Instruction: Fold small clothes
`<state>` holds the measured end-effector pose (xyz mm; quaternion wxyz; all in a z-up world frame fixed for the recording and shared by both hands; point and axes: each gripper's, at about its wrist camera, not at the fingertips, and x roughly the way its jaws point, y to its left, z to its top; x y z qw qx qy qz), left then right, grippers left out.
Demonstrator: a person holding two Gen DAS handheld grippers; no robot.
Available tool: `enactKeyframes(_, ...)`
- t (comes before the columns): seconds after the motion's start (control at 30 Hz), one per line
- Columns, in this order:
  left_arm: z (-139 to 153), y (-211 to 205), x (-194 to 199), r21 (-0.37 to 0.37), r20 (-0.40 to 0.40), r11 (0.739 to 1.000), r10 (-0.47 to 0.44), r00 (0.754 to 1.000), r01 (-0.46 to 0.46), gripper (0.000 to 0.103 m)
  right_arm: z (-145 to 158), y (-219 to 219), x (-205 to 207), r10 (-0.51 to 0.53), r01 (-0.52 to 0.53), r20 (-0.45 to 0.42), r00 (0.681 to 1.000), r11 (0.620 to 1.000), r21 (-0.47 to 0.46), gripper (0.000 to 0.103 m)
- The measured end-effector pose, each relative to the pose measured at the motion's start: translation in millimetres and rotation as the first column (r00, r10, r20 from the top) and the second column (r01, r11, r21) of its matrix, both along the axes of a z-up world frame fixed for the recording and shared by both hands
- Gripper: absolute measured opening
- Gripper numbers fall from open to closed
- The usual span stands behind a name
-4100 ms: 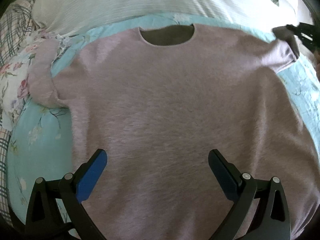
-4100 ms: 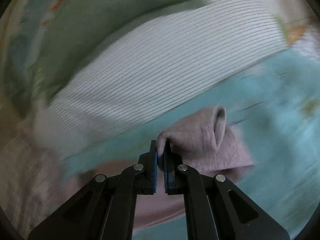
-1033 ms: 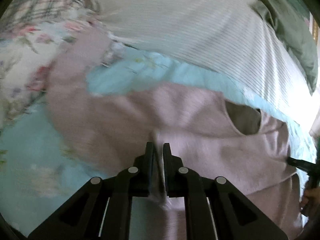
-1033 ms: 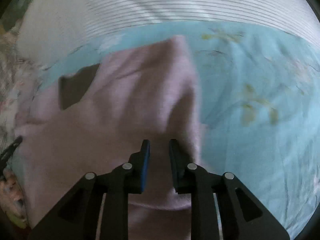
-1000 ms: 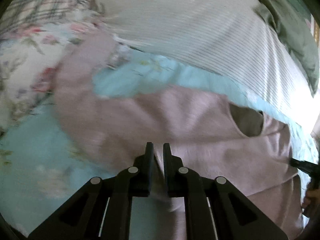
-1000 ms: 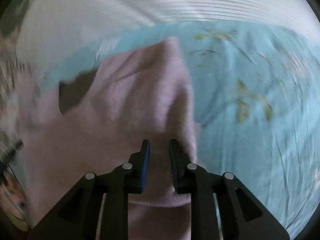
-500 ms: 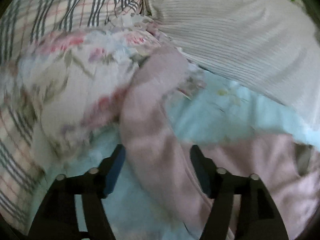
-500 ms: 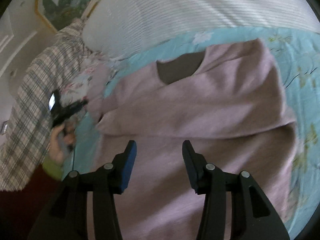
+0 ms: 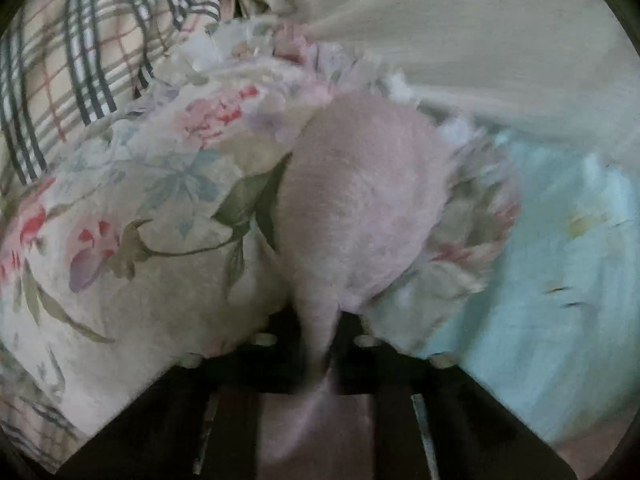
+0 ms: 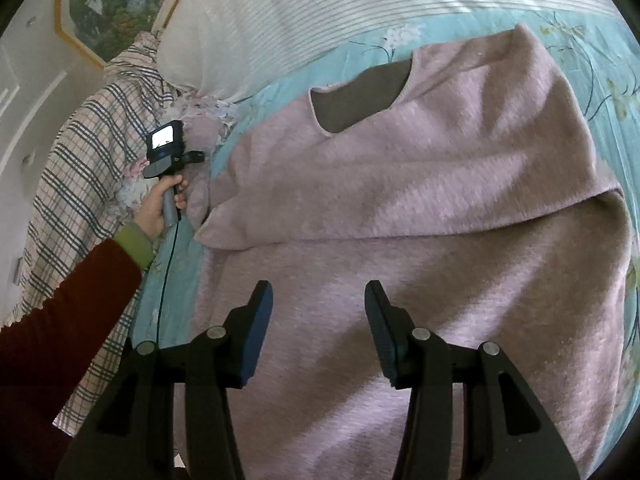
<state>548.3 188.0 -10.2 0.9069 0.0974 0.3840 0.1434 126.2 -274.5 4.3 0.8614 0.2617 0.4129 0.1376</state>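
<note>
Sweater [image 10: 420, 200] neckline toward striped pillow [image 10: 320, 12].

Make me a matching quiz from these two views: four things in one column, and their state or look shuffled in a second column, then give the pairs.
Things:
1. left gripper
2. right gripper
3. sweater's right sleeve
4. blanket

States:
A. plaid pattern
B. folded across the sweater's body
C. open, above the sweater
D. shut on the left sleeve

Pairs: 1-D, 2-C, 3-B, 4-A

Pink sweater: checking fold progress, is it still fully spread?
Partly folded: the pink sweater has its right side turned over its front; left sleeve still out.
</note>
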Motion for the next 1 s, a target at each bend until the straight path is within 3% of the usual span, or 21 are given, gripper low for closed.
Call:
enactKeyframes(0.1,21.4,11.2,-31.7,-0.160,0.066,0.984,-0.068,0.995,0.078,0.003,3.6,1.2,-2.3,-0.004,0.003,0.015,1.000,1.000,0.008,0.049)
enactKeyframes(0.2,46.9,7.6,-69.2,-0.254,0.140,0.951,-0.143,0.980,0.175,0.003,10.4,3.9,-5.8,-0.003,0.002,0.041,0.999,1.000,0.024,0.049)
enactKeyframes(0.33,84.2,-19.1,-128.3,-0.364,0.253,0.856,-0.290,0.923,0.368,0.003,18.1,7.6,-10.9,0.003,-0.006,0.070,0.998,0.999,0.036,0.049)
enactKeyframes(0.4,99.1,-47.8,-155.1,-0.410,0.303,0.772,-0.387,0.871,0.485,0.003,19.3,7.7,-12.6,0.004,-0.007,0.073,0.997,0.999,0.042,0.049)
enactKeyframes(0.47,106.9,-74.8,-174.8,-0.429,0.325,0.711,-0.454,0.830,0.557,0.003,19.1,6.4,-13.6,-0.003,0.000,0.072,0.997,0.999,0.052,0.049)
enactKeyframes(0.63,96.6,-159.0,-204.7,-0.510,0.302,0.526,-0.631,0.715,0.680,0.004,22.0,-7.3,-22.2,-0.070,0.065,0.082,0.994,0.996,0.054,0.049)
enactKeyframes(0.7,85.0,-190.7,-213.4,-0.515,0.277,0.489,-0.682,0.677,0.704,0.004,21.3,-17.1,-28.1,-0.105,0.101,0.083,0.991,0.994,0.052,0.049)
enactKeyframes(0.73,72.7,-213.6,-219.1,-0.510,0.252,0.478,-0.712,0.656,0.715,0.004,20.4,-21.5,-29.9,-0.116,0.112,0.082,0.990,0.992,0.051,0.049)
enactKeyframes(0.83,40.5,-252.2,-215.6,-0.542,0.182,0.456,-0.756,0.628,0.706,0.004,14.5,-36.3,-33.7,-0.159,0.158,0.064,0.985,0.987,0.029,0.049)
enactKeyframes(0.9,13.1,-279.5,-209.8,-0.531,0.113,0.491,-0.767,0.632,0.691,0.004,11.0,-43.5,-32.5,-0.179,0.179,0.052,0.982,0.984,0.005,0.049)
enactKeyframes(0.93,5.5,-288.4,-205.2,-0.538,0.090,0.494,-0.772,0.629,0.683,0.005,8.5,-47.5,-30.4,-0.185,0.186,0.046,0.982,0.983,-0.004,0.049)
enactKeyframes(1.0,-20.7,-303.7,-182.8,-0.526,0.013,0.540,-0.767,0.642,0.657,0.005,3.9,-55.3,-25.1,-0.197,0.198,0.034,0.980,0.980,-0.015,0.049)
